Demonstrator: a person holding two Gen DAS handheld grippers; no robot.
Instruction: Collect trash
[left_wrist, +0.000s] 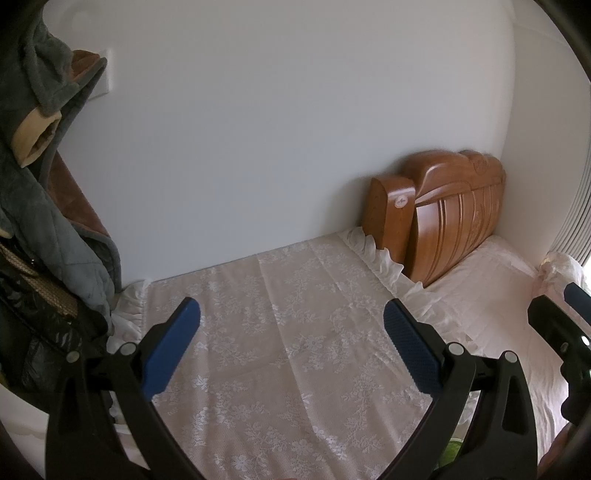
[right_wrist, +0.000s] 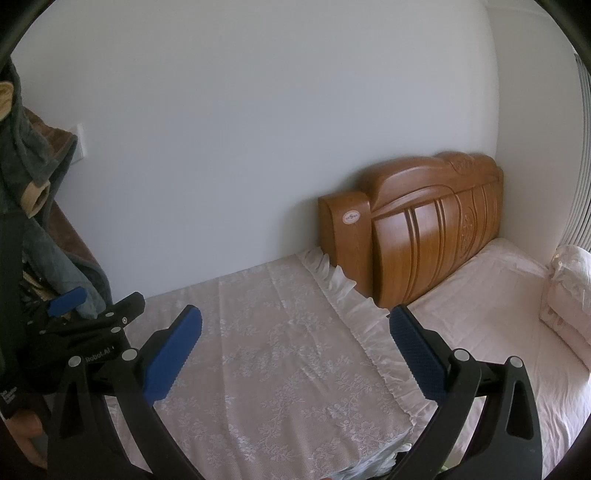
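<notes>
Clothing (left_wrist: 55, 206) hangs at far left beside the lace cover (left_wrist: 280, 350), over which the left gripper (left_wrist: 291, 321) and right gripper (right_wrist: 295, 328) hover, fingers spread and empty, before the wooden headboard (right_wrist: 424, 229) and pink bed (right_wrist: 498, 314); trash location unclear.
</notes>
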